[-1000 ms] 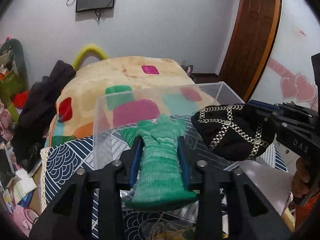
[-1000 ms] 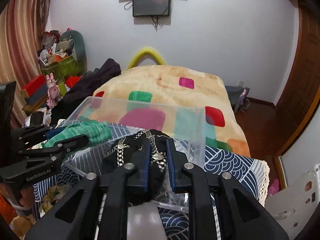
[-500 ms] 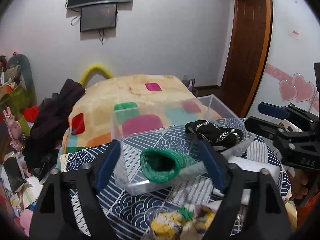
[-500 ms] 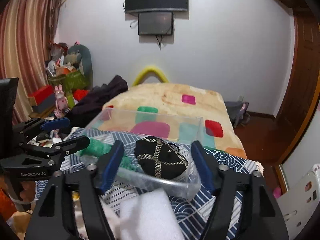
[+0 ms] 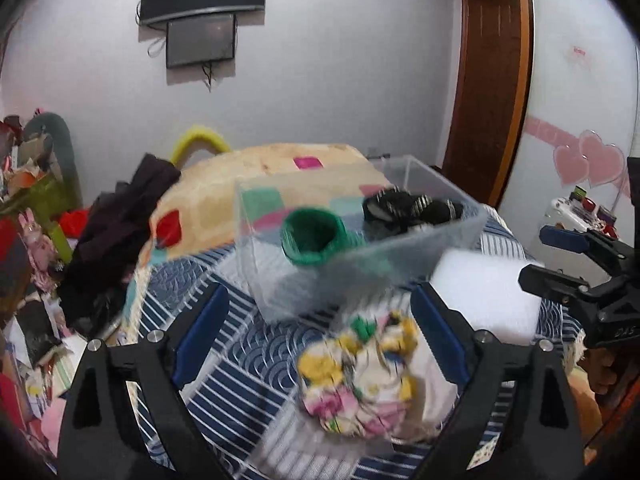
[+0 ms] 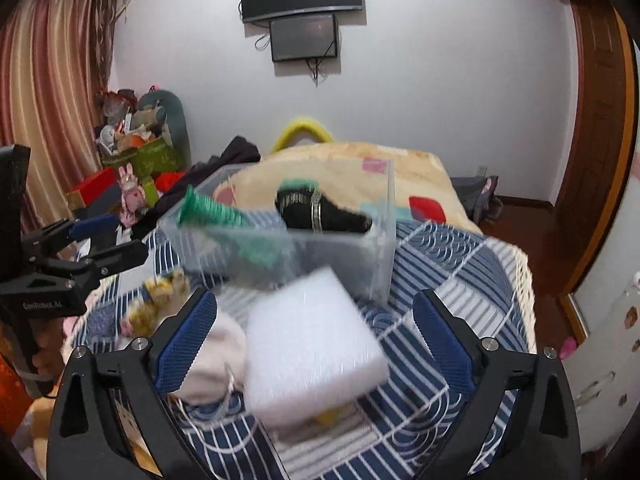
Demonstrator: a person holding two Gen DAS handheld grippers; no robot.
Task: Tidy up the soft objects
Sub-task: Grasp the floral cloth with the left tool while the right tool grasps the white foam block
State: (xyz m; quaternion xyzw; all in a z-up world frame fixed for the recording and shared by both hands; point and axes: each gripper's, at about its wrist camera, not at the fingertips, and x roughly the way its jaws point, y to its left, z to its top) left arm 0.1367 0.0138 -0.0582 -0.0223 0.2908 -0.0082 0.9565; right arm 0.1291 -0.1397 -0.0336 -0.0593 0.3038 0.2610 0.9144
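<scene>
Left wrist view: the left gripper (image 5: 320, 332) and right gripper (image 6: 316, 344) have just spread their fingers wide and hold nothing. Nearest on the desk (image 6: 460, 264) lie a floral cloth (image 5: 360, 372) and white foam block (image 6: 312, 344), still to sort. Beyond, toward the far edge, the clear box (image 5: 360, 248) now holds the released green glove (image 5: 312, 236) and black pouch (image 6: 324, 212).

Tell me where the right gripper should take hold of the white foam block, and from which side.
Judging by its pose, grip the white foam block across its two long side faces, coming from above and the near side. It lies flat on the patterned cloth, already between the open fingers of the right gripper. Its top is broad, so a grip across the sides looks best.
</scene>
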